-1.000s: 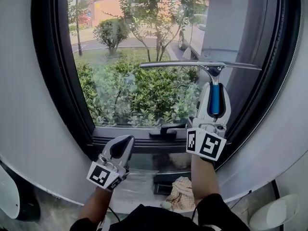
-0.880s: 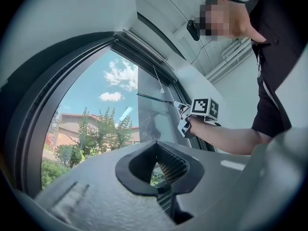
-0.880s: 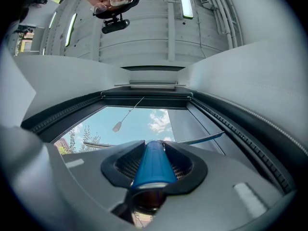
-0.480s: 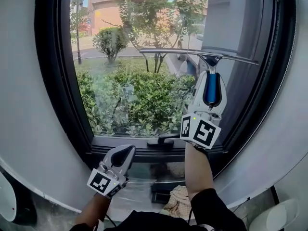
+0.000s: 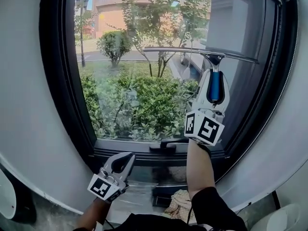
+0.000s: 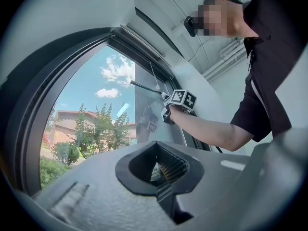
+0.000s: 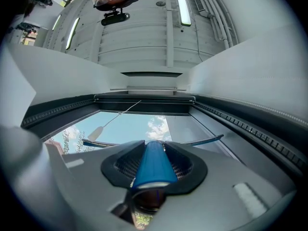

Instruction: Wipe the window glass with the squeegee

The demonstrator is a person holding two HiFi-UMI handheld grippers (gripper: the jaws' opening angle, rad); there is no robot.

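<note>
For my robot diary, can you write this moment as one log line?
right gripper: shut on blue-handled metal squeegee | blade: against window glass | left gripper: shut, empty, low

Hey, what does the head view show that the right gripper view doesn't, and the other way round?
Only the head view: the left gripper, shut and held low below the window's bottom frame, the window handle and the bushes outside. Only the right gripper view: the ceiling lights and the window's top frame. Both: the squeegee, its blue handle clamped in the right gripper, with its blade across the glass.
</note>
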